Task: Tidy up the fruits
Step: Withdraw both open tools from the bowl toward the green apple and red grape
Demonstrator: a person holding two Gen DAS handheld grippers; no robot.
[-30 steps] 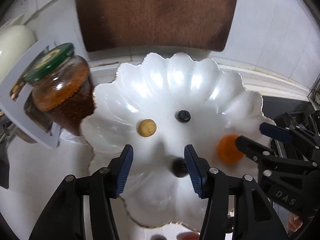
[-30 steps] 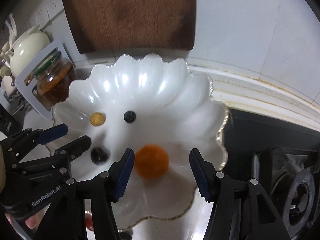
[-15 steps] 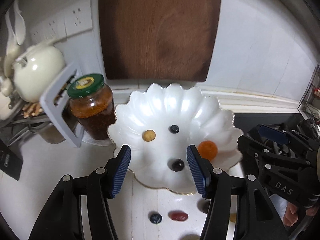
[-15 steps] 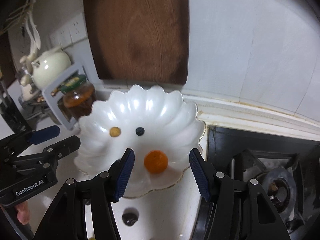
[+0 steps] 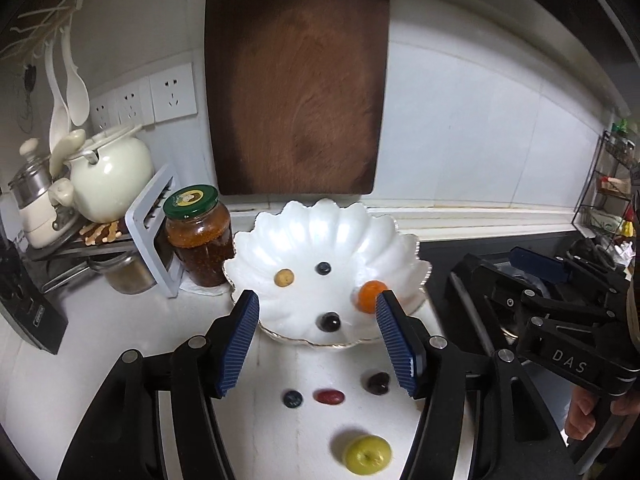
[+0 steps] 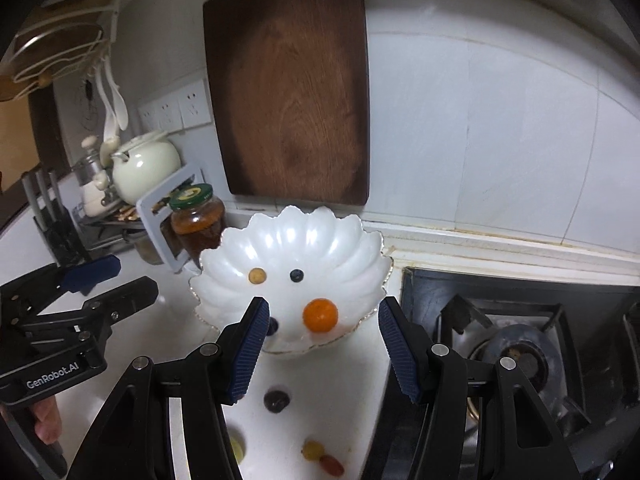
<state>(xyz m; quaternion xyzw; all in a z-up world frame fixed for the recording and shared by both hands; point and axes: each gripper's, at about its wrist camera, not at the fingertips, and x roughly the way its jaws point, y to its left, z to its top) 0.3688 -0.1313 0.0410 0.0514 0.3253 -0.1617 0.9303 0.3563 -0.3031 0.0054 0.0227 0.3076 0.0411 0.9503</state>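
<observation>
Green fruit (image 5: pixel 368 454): bottom centre of the left wrist view, loose on the white counter (image 5: pixel 120 332); round, firm-looking, likely to roll, so take it across its widest part.
Small fruits: blueberry (image 5: pixel 293 399), red one (image 5: pixel 329 397) and dark grape (image 5: pixel 378 383) in a row just above it; light, soft, probably easy to crush.
Left gripper (image 5: pixel 316 338): empty, jaws apart and just been widening, nothing between them.
Right gripper (image 6: pixel 322 346): empty, jaws apart, touching nothing.
Scalloped white dish (image 5: pixel 320 224): centre frame, fragile; holds an orange fruit (image 5: pixel 370 296), a dark grape, a blueberry and a tan fruit.
</observation>
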